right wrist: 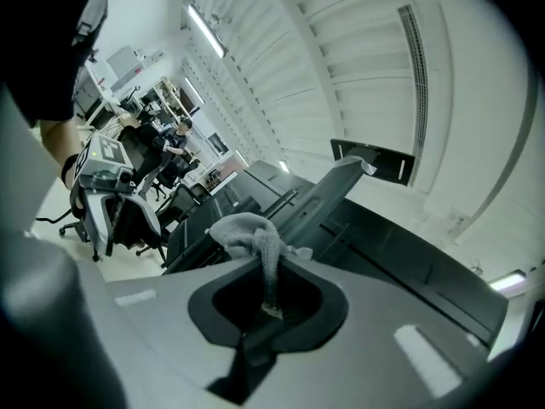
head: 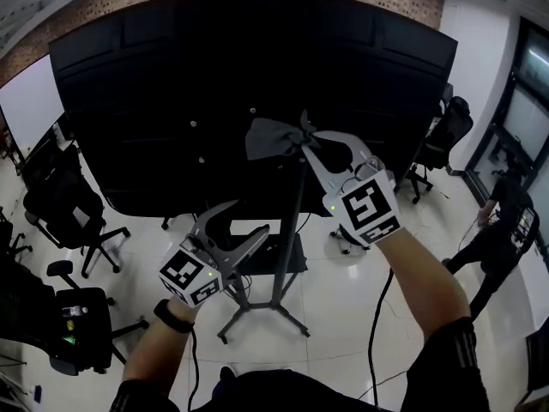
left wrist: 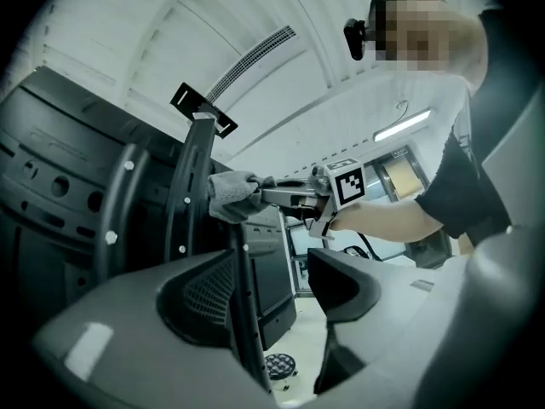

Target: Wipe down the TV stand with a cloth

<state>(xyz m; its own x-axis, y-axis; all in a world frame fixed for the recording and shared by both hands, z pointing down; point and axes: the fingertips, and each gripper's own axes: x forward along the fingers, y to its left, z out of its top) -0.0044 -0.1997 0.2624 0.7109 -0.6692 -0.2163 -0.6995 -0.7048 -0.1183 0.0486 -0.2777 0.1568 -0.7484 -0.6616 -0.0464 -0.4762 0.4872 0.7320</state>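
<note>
The TV stand's dark post (head: 289, 221) rises behind the big black TV back (head: 154, 101) from splayed legs (head: 257, 318). My right gripper (head: 306, 138) is shut on a grey cloth (head: 273, 136), which is bunched against the top of the post. In the right gripper view a strand of the cloth (right wrist: 255, 233) hangs pinched between the jaws. My left gripper (head: 247, 223) is lower, open, just left of the post. In the left gripper view the post (left wrist: 241, 296) runs between the open jaws; whether it touches them is unclear. Above it are the cloth (left wrist: 228, 192) and right gripper (left wrist: 271, 196).
Black office chairs stand at the left (head: 64, 217) and lower left (head: 81, 324), with more at the right (head: 446, 136). A person in dark clothes (head: 506, 230) is at the far right. A black cable (head: 377, 316) trails over the glossy white floor.
</note>
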